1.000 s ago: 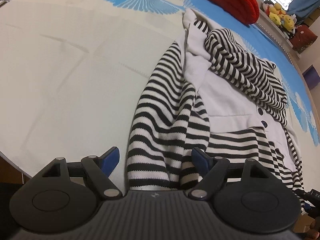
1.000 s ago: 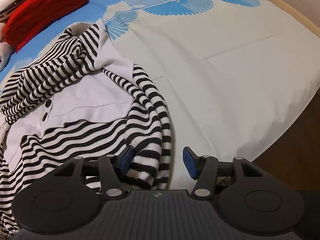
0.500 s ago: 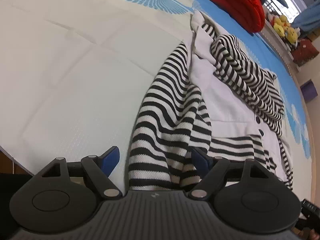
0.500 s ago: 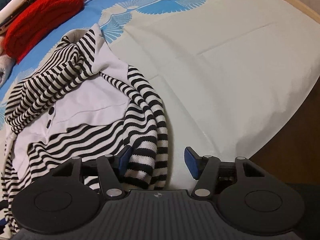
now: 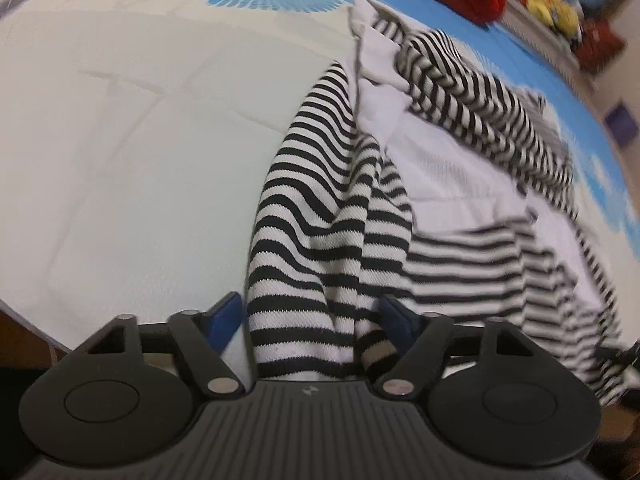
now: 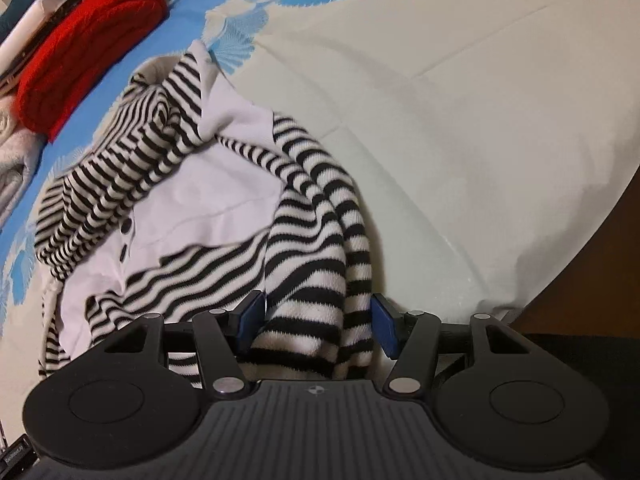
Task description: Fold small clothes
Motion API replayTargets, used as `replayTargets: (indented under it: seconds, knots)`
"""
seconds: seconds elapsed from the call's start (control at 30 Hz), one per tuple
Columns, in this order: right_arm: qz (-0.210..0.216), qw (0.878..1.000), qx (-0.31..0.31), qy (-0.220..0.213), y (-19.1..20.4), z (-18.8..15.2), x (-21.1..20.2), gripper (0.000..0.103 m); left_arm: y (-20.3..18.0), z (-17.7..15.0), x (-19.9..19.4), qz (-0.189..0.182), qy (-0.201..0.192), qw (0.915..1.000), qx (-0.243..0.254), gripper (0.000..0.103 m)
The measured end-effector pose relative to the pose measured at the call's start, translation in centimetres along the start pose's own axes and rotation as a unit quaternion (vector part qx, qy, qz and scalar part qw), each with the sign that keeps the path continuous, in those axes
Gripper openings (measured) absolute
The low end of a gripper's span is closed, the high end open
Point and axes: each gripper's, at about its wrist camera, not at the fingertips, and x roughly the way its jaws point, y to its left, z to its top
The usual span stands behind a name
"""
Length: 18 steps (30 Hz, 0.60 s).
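left gripper (image 5: 310, 314): jaws just closing, striped sleeve (image 5: 292, 264) between, not pinched | right gripper (image 6: 318, 322): wide, straddling other striped sleeve (image 6: 312, 264) | sweater on bed sheet (image 5: 132, 152)

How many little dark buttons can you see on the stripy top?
2. In the right wrist view, one button sits on the white panel of the stripy top, beside the striped fold, and the other just below it. More may be hidden under folds.

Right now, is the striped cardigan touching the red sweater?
Apart. The right wrist view shows blue bedsheet between the striped cardigan and the red sweater.
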Motion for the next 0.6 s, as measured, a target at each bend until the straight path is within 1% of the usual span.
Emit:
replayTargets:
  seconds: [0.03, 0.07, 0.13, 0.17, 0.2, 0.27, 0.3, 0.33, 0.4, 0.47, 0.5, 0.53, 0.6]
  knots:
    - [-0.004, 1.0, -0.004, 0.006, 0.1, -0.1, 0.2, 0.06, -0.4, -0.1, 0.0, 0.01, -0.001, 0.9998, 0.02, 0.064]
    - [-0.007, 1.0, -0.01, 0.007, 0.2, -0.3, 0.3, 0.06, -0.9, -0.3, -0.1, 0.015, -0.003, 0.9992, 0.038, 0.053]
    - [-0.011, 1.0, -0.026, 0.006, 0.6, -0.5, 0.2, 0.059, -1.3, -0.6, -0.2, 0.008, -0.006, 0.9985, 0.054, 0.02]
    - [-0.011, 0.999, -0.03, 0.007, 0.7, -0.6, 0.2, 0.059, -1.3, -0.6, -0.3, 0.003, -0.009, 0.9986, 0.052, 0.013]
    - [-0.011, 0.999, -0.031, 0.007, 0.7, -0.6, 0.3, 0.058, -1.3, -0.6, -0.5, 0.003, -0.014, 0.9987, 0.048, 0.01]
    - [-0.013, 0.999, -0.033, 0.004, 0.7, -0.7, 0.2, 0.05, -1.0, -0.4, -1.1, 0.019, -0.032, 0.9986, 0.038, 0.009]
    - [-0.012, 0.999, -0.034, 0.002, 0.7, -0.8, 0.1, 0.04, -0.9, -0.4, -1.4, 0.026, -0.038, 0.9984, 0.033, 0.009]
    - [-0.009, 0.999, -0.033, -0.001, 0.6, -0.9, 0.0, 0.026, -0.7, -0.3, -1.6, 0.027, -0.041, 0.9984, 0.026, 0.008]
    - [-0.003, 0.999, -0.032, -0.007, 0.5, -0.9, -0.4, 0.011, -0.4, -0.2, -1.7, 0.018, -0.035, 0.9991, 0.015, 0.009]
    - [-0.004, 0.999, -0.034, -0.014, 0.5, -1.0, -0.8, 0.008, -0.2, -0.2, -1.3, 0.003, -0.014, 0.9999, 0.008, 0.012]
    - [-0.007, 0.999, -0.034, -0.015, 0.4, -1.0, -0.9, 0.008, -0.1, -0.3, -0.9, -0.001, -0.002, 1.0, 0.004, 0.02]
    - [-0.011, 0.999, -0.033, -0.015, 0.3, -1.0, -0.9, 0.008, 0.1, -0.3, -0.7, -0.001, 0.002, 1.0, -0.002, 0.029]
    - [-0.014, 0.999, -0.027, -0.014, 0.1, -1.0, -0.9, 0.008, 0.4, -0.2, -0.6, -0.001, 0.0, 0.9999, -0.012, 0.034]
